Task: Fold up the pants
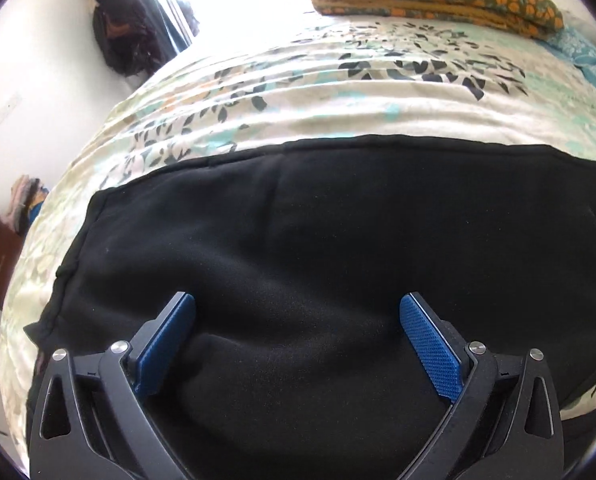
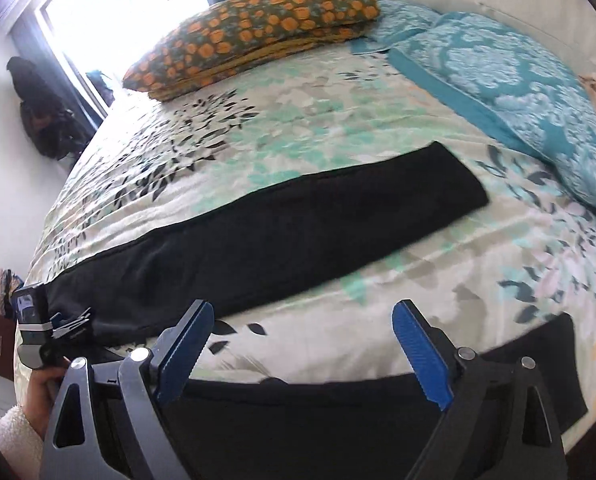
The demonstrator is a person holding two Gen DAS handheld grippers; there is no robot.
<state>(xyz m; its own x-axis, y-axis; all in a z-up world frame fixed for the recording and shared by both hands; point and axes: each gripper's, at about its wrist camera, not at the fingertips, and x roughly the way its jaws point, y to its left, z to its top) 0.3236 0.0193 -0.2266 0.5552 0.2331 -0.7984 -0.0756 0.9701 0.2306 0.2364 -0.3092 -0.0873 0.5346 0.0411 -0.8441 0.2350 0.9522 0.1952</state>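
Bed (image 2: 338,344): floral sheet, lightly rippled; window at far left.
Left gripper (image 1: 297,312): your jaws gape, nothing between them, over the wide end of the pants (image 1: 298,240).
Pants: black, soft fleece, one long flat strip; long axis runs from your left hand out to the far right.
Right gripper (image 2: 303,316): released, empty, over bare sheet just beside the strip.
Pillows (image 2: 258,28): well apart.

right gripper (image 2: 298,322) fingers spread wide, nothing between them, black pants (image 2: 258,240) flat in a long strip across floral bed (image 2: 298,140), orange-patterned pillow (image 2: 254,32) and teal pillow (image 2: 518,92) behind, left gripper (image 2: 34,336) at pants' left end
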